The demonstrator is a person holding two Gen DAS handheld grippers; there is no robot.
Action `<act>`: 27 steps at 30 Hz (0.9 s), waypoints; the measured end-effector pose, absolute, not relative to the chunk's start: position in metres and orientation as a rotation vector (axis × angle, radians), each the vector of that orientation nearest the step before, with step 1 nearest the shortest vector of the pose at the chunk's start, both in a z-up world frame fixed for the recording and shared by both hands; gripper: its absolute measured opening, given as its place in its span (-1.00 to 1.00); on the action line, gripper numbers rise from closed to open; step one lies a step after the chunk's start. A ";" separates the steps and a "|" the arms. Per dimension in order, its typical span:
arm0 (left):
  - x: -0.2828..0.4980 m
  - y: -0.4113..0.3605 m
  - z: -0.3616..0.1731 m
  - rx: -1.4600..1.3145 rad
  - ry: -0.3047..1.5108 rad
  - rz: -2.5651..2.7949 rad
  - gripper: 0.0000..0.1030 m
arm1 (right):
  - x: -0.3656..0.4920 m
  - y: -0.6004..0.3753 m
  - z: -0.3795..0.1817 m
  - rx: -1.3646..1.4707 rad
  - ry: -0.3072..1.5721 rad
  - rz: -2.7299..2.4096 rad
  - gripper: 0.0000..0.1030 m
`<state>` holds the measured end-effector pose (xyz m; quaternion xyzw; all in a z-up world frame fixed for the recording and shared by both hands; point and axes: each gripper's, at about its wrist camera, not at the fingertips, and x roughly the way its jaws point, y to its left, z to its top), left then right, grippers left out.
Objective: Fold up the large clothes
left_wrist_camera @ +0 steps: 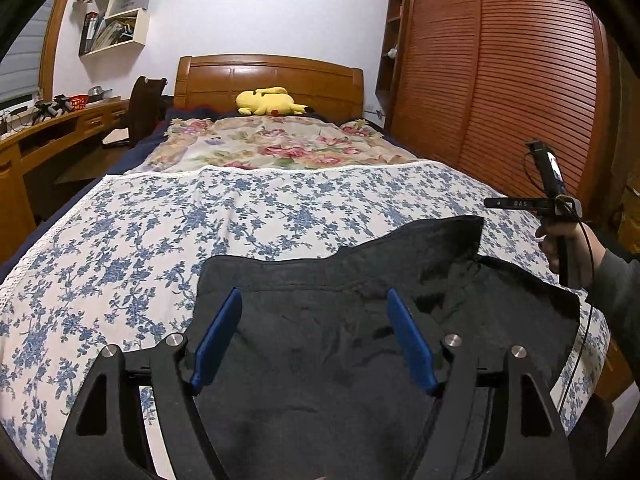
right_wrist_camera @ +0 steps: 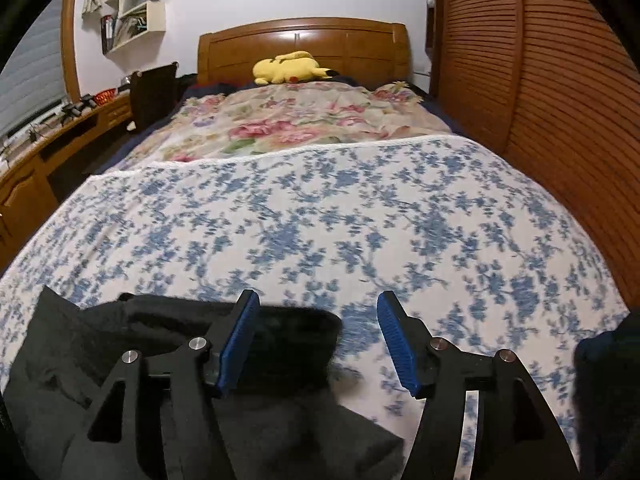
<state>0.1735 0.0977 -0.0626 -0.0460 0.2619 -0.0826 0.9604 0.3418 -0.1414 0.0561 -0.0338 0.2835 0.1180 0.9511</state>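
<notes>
A black garment (left_wrist_camera: 360,320) lies rumpled on the blue-flowered sheet (left_wrist_camera: 200,220) at the near end of the bed. One corner of it stands folded up toward the right. My left gripper (left_wrist_camera: 315,294) hovers over its middle, open, with nothing pinched between the blue pads (left_wrist_camera: 216,340). In the right wrist view the same garment (right_wrist_camera: 120,340) fills the lower left. My right gripper (right_wrist_camera: 318,296) is open above its right edge, and the cloth lies under the left finger without being clamped. A hand (left_wrist_camera: 560,248) holds the right gripper's handle at the right edge of the left wrist view.
A pink-flowered blanket (left_wrist_camera: 272,144) covers the far half of the bed, with a yellow plush toy (left_wrist_camera: 268,102) at the wooden headboard (left_wrist_camera: 268,76). A slatted wardrobe (left_wrist_camera: 500,80) runs along the right side. A desk (left_wrist_camera: 48,132) and dark chair (left_wrist_camera: 144,108) stand left.
</notes>
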 end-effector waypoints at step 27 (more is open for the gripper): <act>0.177 0.077 -0.073 -0.071 0.566 -0.228 0.47 | 0.400 -0.106 0.008 -0.151 0.678 0.314 -0.95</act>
